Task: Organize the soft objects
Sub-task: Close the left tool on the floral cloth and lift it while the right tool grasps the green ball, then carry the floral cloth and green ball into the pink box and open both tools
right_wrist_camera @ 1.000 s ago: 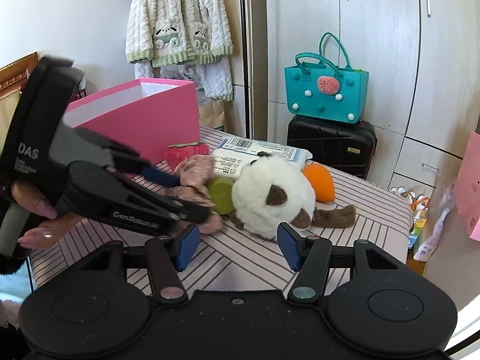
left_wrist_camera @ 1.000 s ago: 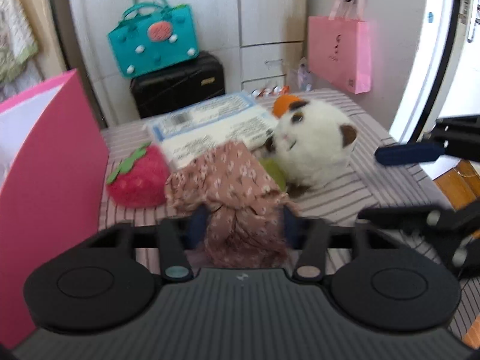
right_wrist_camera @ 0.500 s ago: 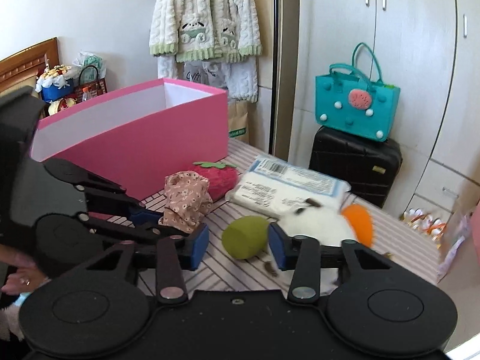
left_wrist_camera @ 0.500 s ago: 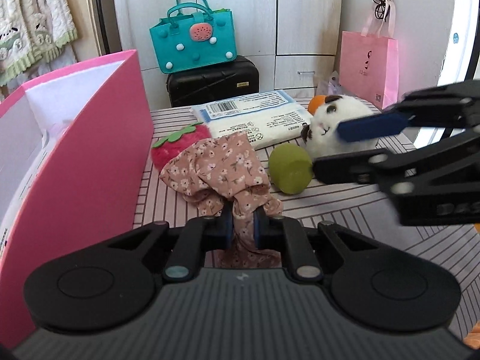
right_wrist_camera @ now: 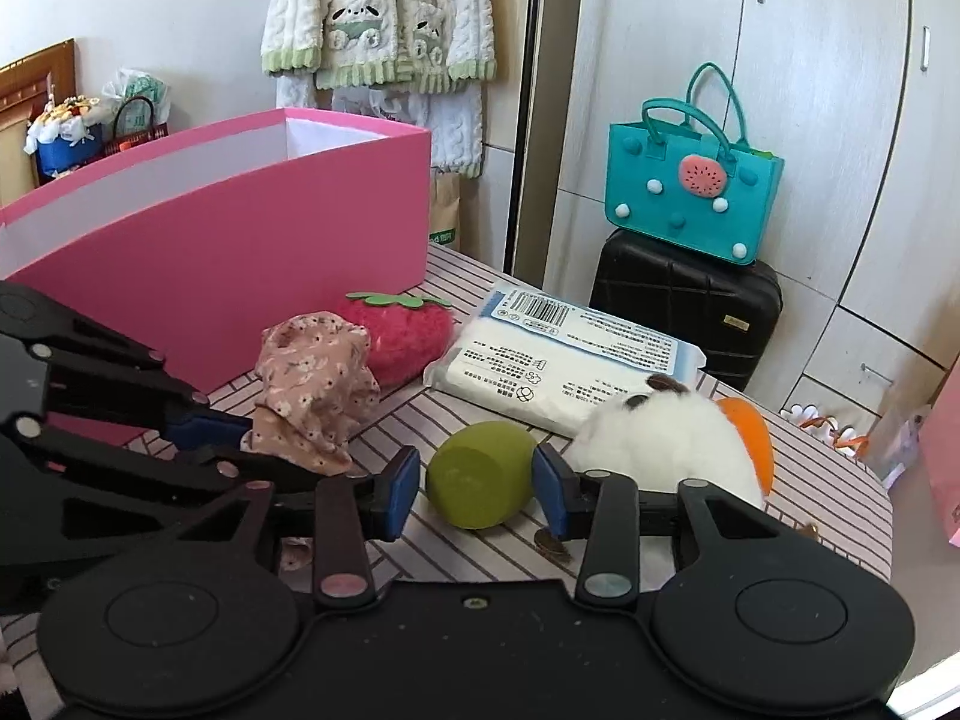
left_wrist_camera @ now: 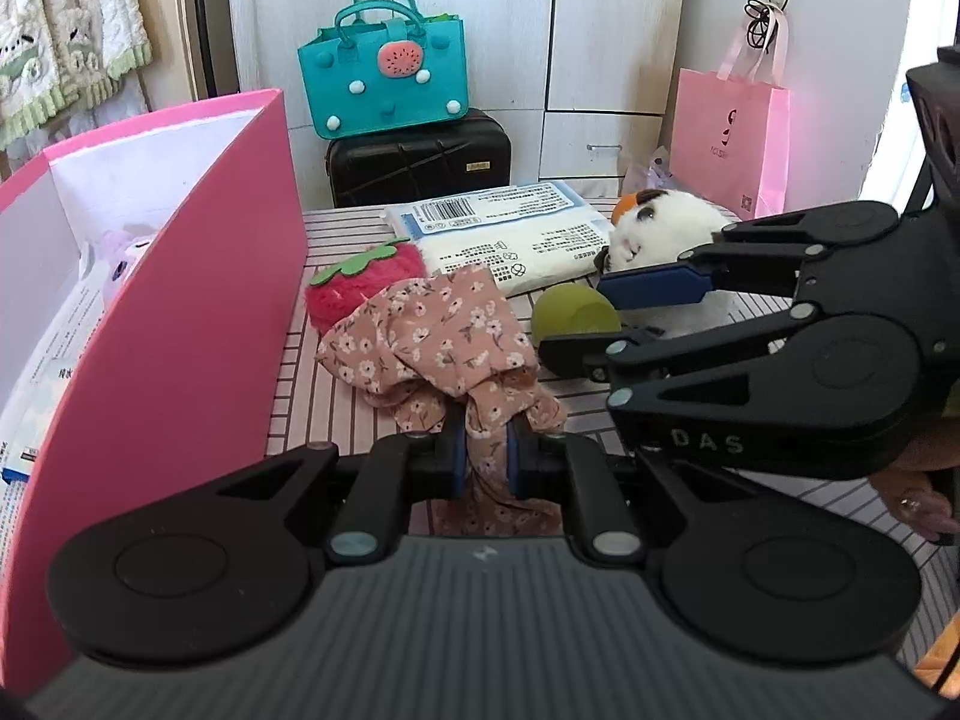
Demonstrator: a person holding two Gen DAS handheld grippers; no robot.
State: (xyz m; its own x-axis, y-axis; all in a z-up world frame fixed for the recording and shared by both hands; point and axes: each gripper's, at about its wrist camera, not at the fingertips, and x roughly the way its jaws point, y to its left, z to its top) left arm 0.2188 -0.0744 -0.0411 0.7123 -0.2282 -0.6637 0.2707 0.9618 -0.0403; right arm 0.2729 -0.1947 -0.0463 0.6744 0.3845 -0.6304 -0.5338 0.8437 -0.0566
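- A second ago the left tongs (left_wrist_camera: 485, 455) stood open around the floral cloth (left_wrist_camera: 432, 336); now they are clamped tight on a gathered fold of it, blue pads pressed against the fabric from both sides.
- The rest of the cloth sits bunched on the striped tabletop (left_wrist_camera: 336, 414), just in front of the tongs and beside the pink box (left_wrist_camera: 198, 312).
- The right tongs (right_wrist_camera: 475, 483) were aimed at the white plush (right_wrist_camera: 666, 444) a second ago; they have since swung over to the green ball (right_wrist_camera: 480, 474), which now sits between the two blue pads.
- Their jaws are opening slightly at this moment. In the right wrist view a narrow gap shows on the left of the ball, while the right pad looks at or very near its surface, so the ball is bracketed, not yet gripped.
- The ball rests on the tabletop between the cloth and the plush, close to both.
- Judged from this, the cloth looks ready to be lifted into the box, whose open top is just to the left, and the ball is next once the right tongs close.
- Still out on the tabletop: the strawberry (right_wrist_camera: 402, 330), the packet (right_wrist_camera: 564, 360) and the plush with its orange part (right_wrist_camera: 750, 438).
- Something pale already lies inside the box (left_wrist_camera: 120, 258); what it is cannot be told.
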